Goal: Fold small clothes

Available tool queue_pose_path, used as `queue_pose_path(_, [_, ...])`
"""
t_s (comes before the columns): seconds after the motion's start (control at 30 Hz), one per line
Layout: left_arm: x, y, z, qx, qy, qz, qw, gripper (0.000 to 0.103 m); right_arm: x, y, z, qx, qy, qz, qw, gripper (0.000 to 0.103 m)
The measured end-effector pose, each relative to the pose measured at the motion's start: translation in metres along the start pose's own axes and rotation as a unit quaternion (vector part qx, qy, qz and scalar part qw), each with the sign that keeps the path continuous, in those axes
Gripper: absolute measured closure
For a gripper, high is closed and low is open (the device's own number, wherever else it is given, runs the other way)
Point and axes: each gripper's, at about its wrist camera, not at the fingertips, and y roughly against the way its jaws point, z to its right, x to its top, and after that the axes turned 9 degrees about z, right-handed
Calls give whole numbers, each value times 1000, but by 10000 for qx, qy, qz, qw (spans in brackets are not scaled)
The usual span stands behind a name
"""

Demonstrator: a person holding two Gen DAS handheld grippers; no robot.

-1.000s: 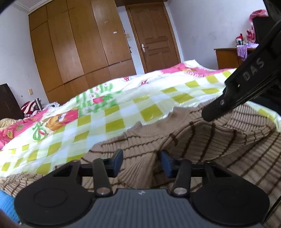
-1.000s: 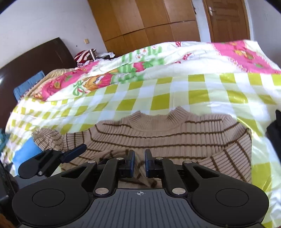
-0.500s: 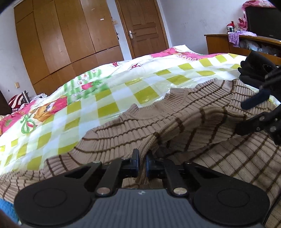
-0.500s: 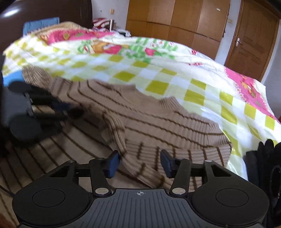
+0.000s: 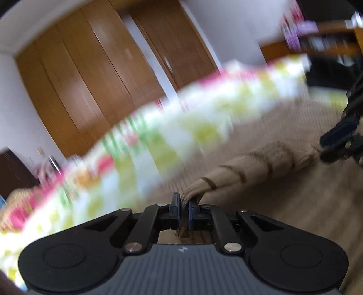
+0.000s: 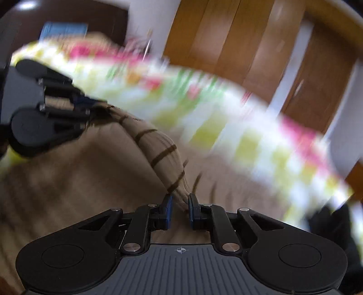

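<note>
A tan knit sweater with thin brown stripes [image 5: 254, 168] lies on a checked bedspread [image 5: 172, 127]. My left gripper [image 5: 184, 210] is shut on a fold of the sweater, with fabric pinched between its blue pads. My right gripper [image 6: 179, 210] is shut on another part of the same fold [image 6: 158, 147]. The fold stretches raised between the two grippers. The right gripper shows at the right edge of the left wrist view [image 5: 340, 140]. The left gripper shows at the left of the right wrist view [image 6: 45, 113]. Both views are motion-blurred.
The bedspread [image 6: 204, 109] is yellow, white and pink. Wooden wardrobes [image 5: 95, 79] and a door [image 6: 317, 74] stand behind the bed. A dark headboard [image 6: 68, 13] is at the far left. A wooden dresser [image 5: 317, 38] stands at the right.
My right gripper has closed on the sweater. Both grippers have lifted the pinched fold off the bed and are moving fast, blurring the views.
</note>
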Motion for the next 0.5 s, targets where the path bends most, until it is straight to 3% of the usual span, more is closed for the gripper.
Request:
queue_pose_path(0.13, [-19,16,-1,21,-210,-270,9994,72,0,15,18,-14,-428,59,9991,72])
queue_pose_path(0.27, [-14,20,-8,-40,50,-329,9994,69,7,29,46,-374,-813,266,9956,70])
queue_pose_path(0.37, [-1,13,-6,-13,198,-152,9997,69,-2,20,56,-1035,-518,88,9932,70])
queue_pose_path(0.5, [18,0,5,-50,226,113,9997,67,-24,8,59,-1398,-29,-176,9900,70])
